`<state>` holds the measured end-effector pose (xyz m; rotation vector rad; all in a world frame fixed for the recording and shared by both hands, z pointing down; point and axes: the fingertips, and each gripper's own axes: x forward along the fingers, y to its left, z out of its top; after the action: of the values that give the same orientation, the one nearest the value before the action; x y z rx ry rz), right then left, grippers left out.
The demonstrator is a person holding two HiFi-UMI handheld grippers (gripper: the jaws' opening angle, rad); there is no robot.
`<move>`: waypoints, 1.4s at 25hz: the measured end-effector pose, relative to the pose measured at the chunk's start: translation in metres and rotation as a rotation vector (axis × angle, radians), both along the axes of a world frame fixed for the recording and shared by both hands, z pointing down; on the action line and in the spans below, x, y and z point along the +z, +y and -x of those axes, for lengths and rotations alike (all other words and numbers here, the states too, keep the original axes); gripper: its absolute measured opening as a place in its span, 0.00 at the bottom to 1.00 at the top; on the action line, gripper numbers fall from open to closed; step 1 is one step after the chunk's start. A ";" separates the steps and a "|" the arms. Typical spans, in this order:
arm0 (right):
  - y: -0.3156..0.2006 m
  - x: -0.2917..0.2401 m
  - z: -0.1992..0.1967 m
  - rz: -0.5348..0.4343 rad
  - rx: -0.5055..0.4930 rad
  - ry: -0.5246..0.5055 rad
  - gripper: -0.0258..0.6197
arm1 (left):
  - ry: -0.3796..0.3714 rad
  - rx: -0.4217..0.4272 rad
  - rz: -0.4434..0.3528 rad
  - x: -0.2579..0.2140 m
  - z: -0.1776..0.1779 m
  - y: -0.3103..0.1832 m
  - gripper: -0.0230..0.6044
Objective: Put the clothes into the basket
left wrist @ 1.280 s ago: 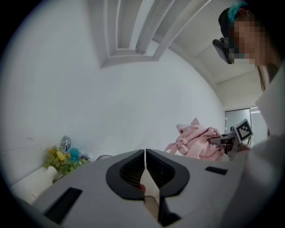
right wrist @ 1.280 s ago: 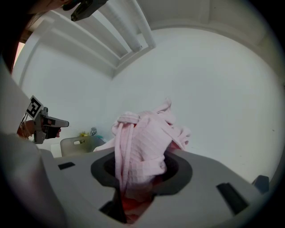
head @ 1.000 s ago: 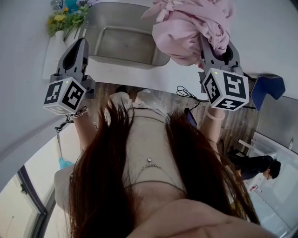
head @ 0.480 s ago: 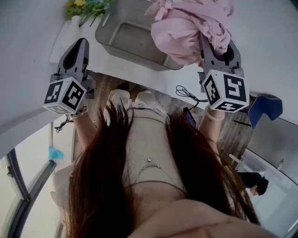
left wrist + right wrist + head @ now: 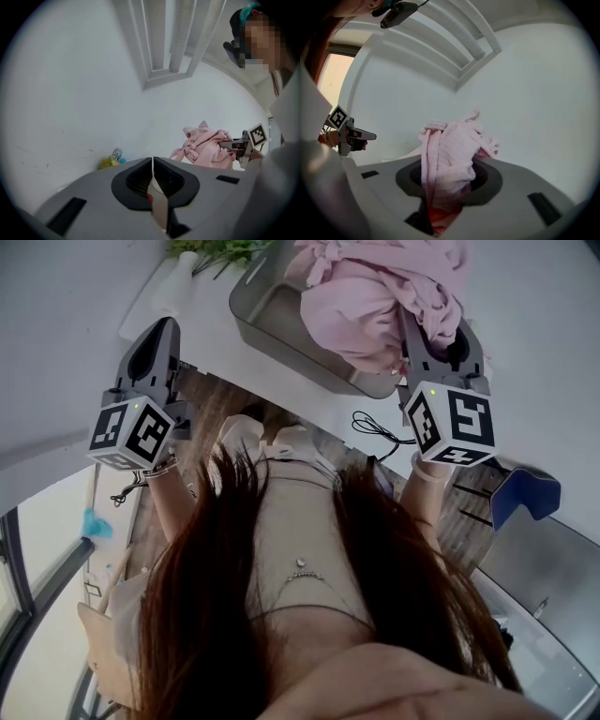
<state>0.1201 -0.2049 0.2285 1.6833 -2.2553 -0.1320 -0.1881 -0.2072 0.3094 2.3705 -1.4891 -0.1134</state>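
Since the frame one second back, the grey basket has been sliding across the head view from upper centre towards the upper right. It is now lying beneath the pink garment. The flowers and their white vase are drifting the same way, while both of your tongs are keeping their places in the picture.

Your right tongs are pinching the pink garment. The right gripper view is showing bunched cloth filling the gap between the jaws and spilling above them. The garment is hanging in the air from that grip as a knotted bundle. In the head view it is overlapping the right part of the basket, and whether it is touching the basket is not readable.

Your left tongs are pressed together with nothing between them, the two pads meeting along a thin line in the left gripper view. They are pointing out over the white counter, left of the basket and well apart from the garment.

The basket is resting on that counter, with the vase standing near its left end. A black cable is lying on the wood floor below the counter's edge, and a blue chair is showing at the right.
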 end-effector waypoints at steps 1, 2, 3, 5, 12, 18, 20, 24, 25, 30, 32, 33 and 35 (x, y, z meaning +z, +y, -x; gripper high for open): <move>-0.003 0.001 0.005 0.001 -0.011 -0.005 0.30 | -0.001 -0.008 0.001 0.001 0.004 0.000 0.05; -0.004 0.000 0.007 0.000 -0.022 -0.009 0.30 | -0.004 -0.016 0.000 -0.001 0.005 0.001 0.05; -0.004 -0.001 0.008 -0.001 -0.032 -0.012 0.30 | -0.006 -0.024 -0.001 -0.003 0.006 0.004 0.05; -0.003 -0.004 0.007 -0.002 -0.048 -0.013 0.30 | -0.012 -0.038 -0.005 -0.010 0.005 0.010 0.05; -0.020 0.033 0.031 0.062 -0.065 -0.020 0.30 | -0.026 -0.065 0.021 0.008 0.030 0.007 0.05; -0.028 0.051 0.031 0.127 -0.049 -0.025 0.30 | -0.047 -0.051 0.021 -0.004 0.033 -0.001 0.05; -0.030 0.057 0.030 0.154 -0.041 -0.024 0.30 | -0.052 -0.045 0.020 -0.009 0.032 -0.003 0.05; -0.034 0.076 0.026 0.212 -0.031 -0.021 0.30 | -0.058 -0.034 0.030 -0.008 0.029 -0.009 0.05; -0.035 0.082 0.025 0.227 -0.030 -0.020 0.30 | -0.058 -0.031 0.034 -0.006 0.028 -0.011 0.05; -0.038 0.107 0.023 0.300 -0.032 -0.009 0.30 | -0.063 -0.017 0.050 0.000 0.023 -0.015 0.05; -0.040 0.121 0.024 0.338 -0.035 0.000 0.30 | -0.063 -0.012 0.058 0.005 0.023 -0.017 0.05; -0.040 0.128 0.025 0.356 -0.037 0.004 0.30 | -0.063 -0.010 0.063 0.008 0.023 -0.018 0.05; -0.041 0.139 0.029 0.385 -0.043 0.011 0.30 | -0.062 -0.010 0.071 0.012 0.025 -0.019 0.05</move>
<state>0.0912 -0.2463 0.3674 1.4270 -2.1393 0.2666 -0.2136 -0.2260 0.3210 2.3308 -1.5071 0.0103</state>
